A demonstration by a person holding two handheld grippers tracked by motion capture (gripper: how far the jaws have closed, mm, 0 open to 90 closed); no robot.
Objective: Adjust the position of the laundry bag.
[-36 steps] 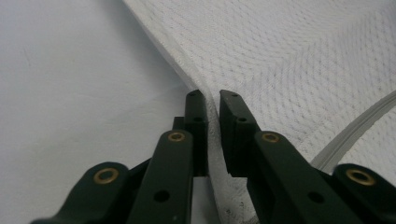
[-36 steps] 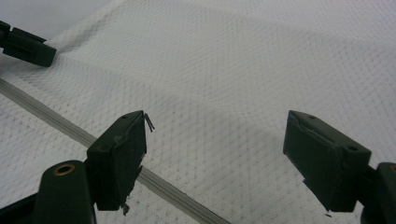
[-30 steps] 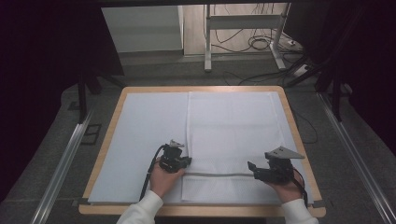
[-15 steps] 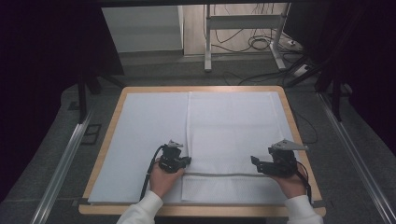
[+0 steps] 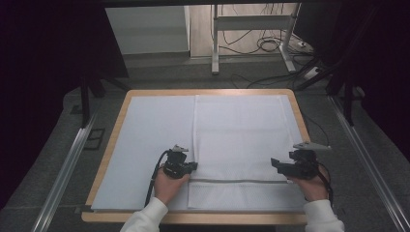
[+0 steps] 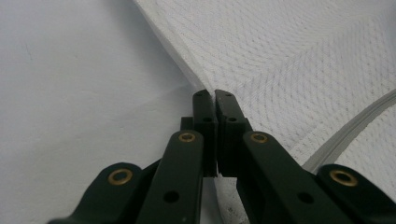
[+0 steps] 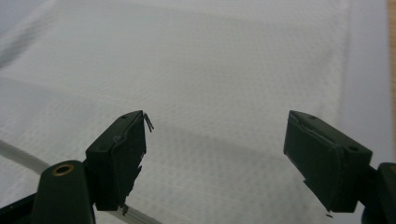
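L gripper (image 5: 192,166) is sitting at the left edge of the white mesh laundry bag (image 5: 241,140), fingers pressed together & pinching the bag's edge, w/ the fabric running off ahead and to the right of the tips in the left gripper view (image 6: 211,100). R gripper (image 5: 274,163) is hovering over the bag's right side, fingers spread wide, nothing btwn them, weave lying under and beyond the tips (image 7: 215,135). The bag is lying flat on the pale mat (image 5: 150,130) covering the worktop (image 5: 116,121), its zipper strip (image 5: 237,181) running across btwn the two grippers near the front. Judging by the look: light, soft, floppy stuff, probably sagging and sliding if lifted from one point. Best bet is gripping the hems or corners, both sides at once, not the thin open weave mid-panel.
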